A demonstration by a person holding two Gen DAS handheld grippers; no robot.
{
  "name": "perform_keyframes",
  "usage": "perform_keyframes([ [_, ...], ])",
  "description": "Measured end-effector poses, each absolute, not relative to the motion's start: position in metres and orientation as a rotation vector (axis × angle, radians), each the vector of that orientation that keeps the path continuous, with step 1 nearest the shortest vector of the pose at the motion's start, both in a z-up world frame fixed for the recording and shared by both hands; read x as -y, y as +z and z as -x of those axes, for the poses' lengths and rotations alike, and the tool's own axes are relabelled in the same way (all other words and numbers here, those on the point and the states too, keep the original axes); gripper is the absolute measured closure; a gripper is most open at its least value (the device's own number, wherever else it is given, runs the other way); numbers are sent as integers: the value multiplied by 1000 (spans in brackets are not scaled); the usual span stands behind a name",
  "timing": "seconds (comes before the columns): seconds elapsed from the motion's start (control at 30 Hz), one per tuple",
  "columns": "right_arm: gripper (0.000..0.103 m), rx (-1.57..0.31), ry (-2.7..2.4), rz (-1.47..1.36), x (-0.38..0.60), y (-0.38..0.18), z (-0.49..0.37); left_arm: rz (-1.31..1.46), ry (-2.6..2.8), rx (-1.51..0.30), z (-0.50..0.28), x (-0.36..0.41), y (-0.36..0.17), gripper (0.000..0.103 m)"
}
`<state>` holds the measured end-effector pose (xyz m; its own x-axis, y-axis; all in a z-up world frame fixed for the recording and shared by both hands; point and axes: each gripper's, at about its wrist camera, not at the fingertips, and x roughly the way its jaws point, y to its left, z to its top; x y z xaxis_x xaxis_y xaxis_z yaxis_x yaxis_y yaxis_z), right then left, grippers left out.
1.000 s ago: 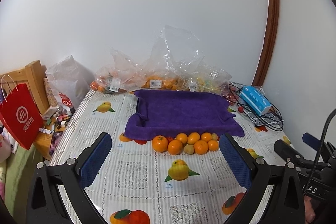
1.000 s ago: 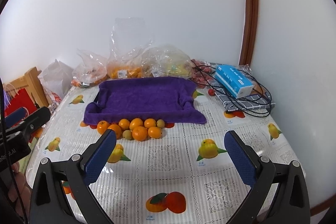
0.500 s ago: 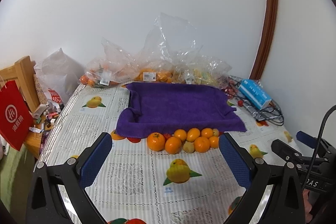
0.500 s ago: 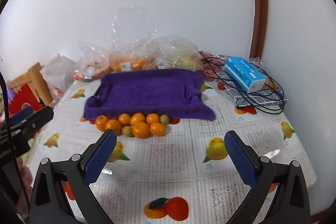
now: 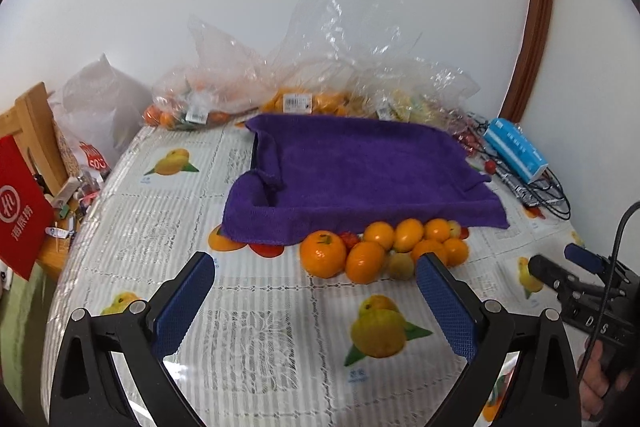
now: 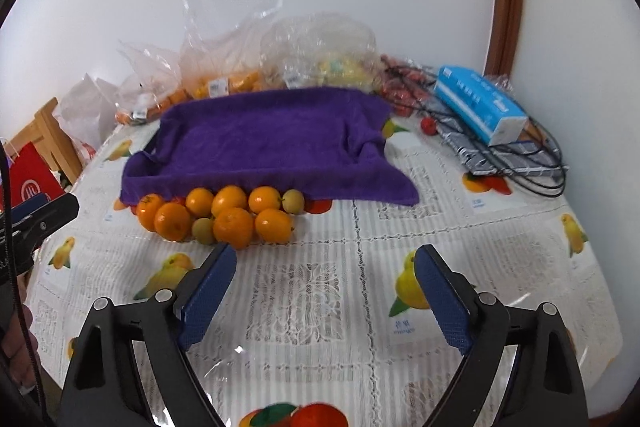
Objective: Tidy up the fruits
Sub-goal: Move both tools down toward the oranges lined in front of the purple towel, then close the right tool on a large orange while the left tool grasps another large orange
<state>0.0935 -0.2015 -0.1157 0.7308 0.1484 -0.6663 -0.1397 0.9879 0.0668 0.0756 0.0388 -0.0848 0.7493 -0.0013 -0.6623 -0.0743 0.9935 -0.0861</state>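
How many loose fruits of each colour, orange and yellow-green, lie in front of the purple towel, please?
Orange fruits: 7
Yellow-green fruits: 2
Total: 9

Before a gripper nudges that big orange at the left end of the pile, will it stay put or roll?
Likely rolls: the big orange is round and sits on a smooth, glossy tablecloth. Its neighbours in the fruit pile touch it on one side, so a push there probably shifts several. It looks firm, so it should take a squeeze.
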Motion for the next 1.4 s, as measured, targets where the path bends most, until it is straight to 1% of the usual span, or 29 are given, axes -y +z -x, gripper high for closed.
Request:
perform_keyframes([
  [0.1, 20, -722, 174, -30, 200, -124, -104, 98, 61, -737, -87, -43, -95, 2],
  [0.17, 30, -728, 189, -25, 196, -130, -114, 106, 59, -747, -94, -48, -102, 2],
  [0.2, 32, -735, 198, -24, 194, -133, -119, 112, 58, -752, -97, -50, -104, 2],
  [0.23, 37, -742, 209, -23, 192, -136, -124, 119, 55, -756, -101, -51, -107, 2],
  [0.3, 41, -767, 234, -15, 185, -143, -135, 130, 48, -760, -108, -55, -114, 2],
  [0.43, 55, -797, 289, -2, 175, -156, -153, 126, 41, -772, -121, -58, -125, 2],
  [0.63, 56, -853, 376, -18, 167, -174, -177, 150, 29, -751, -132, -64, -139, 2],
  [0.83, 55, -872, 353, 27, 161, -187, -183, 177, 20, -778, -139, -69, -153, 2],
  [1.03, 56, -818, 316, 113, 150, -193, -180, 214, -19, -791, -138, -71, -157, 2],
  [1.07, 61, -815, 317, 115, 150, -193, -179, 215, -24, -796, -139, -70, -158, 2],
  [1.13, 67, -815, 333, 99, 152, -193, -179, 203, -26, -804, -140, -68, -161, 4],
  [1.33, 67, -819, 344, 23, 164, -192, -181, 185, -26, -809, -143, -63, -163, 14],
  [1.4, 67, -820, 344, 19, 164, -192, -181, 183, -48, -817, -143, -60, -164, 26],
])
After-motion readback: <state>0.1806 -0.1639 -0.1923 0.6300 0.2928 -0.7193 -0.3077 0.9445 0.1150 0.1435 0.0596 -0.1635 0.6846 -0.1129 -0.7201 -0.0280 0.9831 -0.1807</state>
